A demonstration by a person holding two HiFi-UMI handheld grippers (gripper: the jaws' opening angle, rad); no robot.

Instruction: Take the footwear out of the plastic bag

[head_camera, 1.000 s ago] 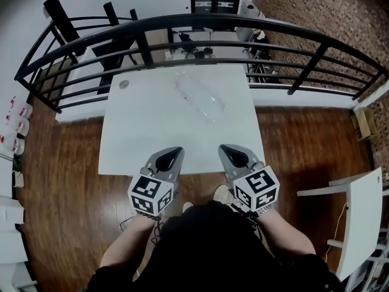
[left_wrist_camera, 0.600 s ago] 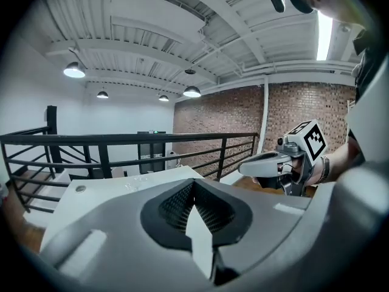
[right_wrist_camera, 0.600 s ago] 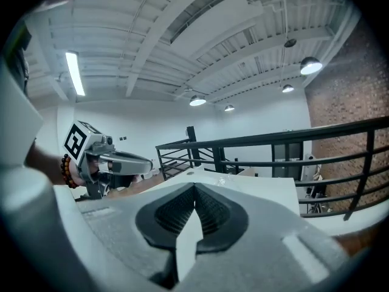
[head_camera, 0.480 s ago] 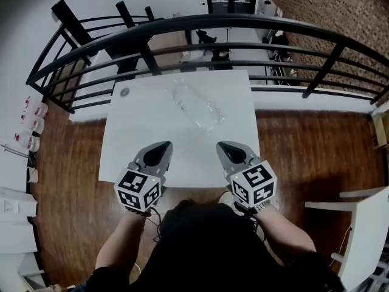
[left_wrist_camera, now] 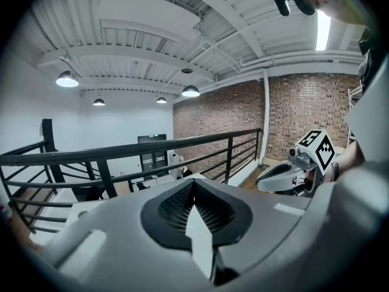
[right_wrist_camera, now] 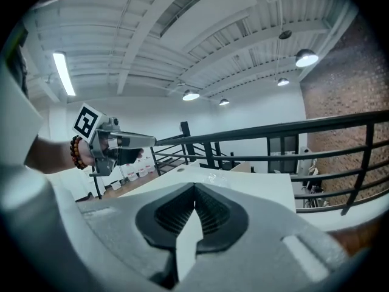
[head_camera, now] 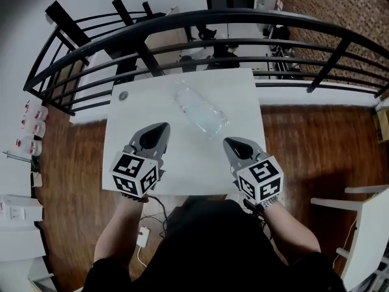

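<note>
A clear plastic bag lies crumpled on the far middle of the white table. What is inside it looks pale and I cannot make it out. My left gripper hovers over the table's near left part, jaws shut and empty, a short way short of the bag. My right gripper is over the near right part, also shut with nothing in it. In the left gripper view the shut jaws point at the railing, with the right gripper beside them. The right gripper view shows its shut jaws, the left gripper and the bag.
A black metal railing curves round the table's far side. A small round disc sits at the table's far left corner. Wooden floor surrounds the table; another white table stands at the right. A cable and white adapter lie on the floor.
Both grippers have moved forward from the table's near edge to over its surface, the left one further. Both stayed shut. The bag has not moved.
</note>
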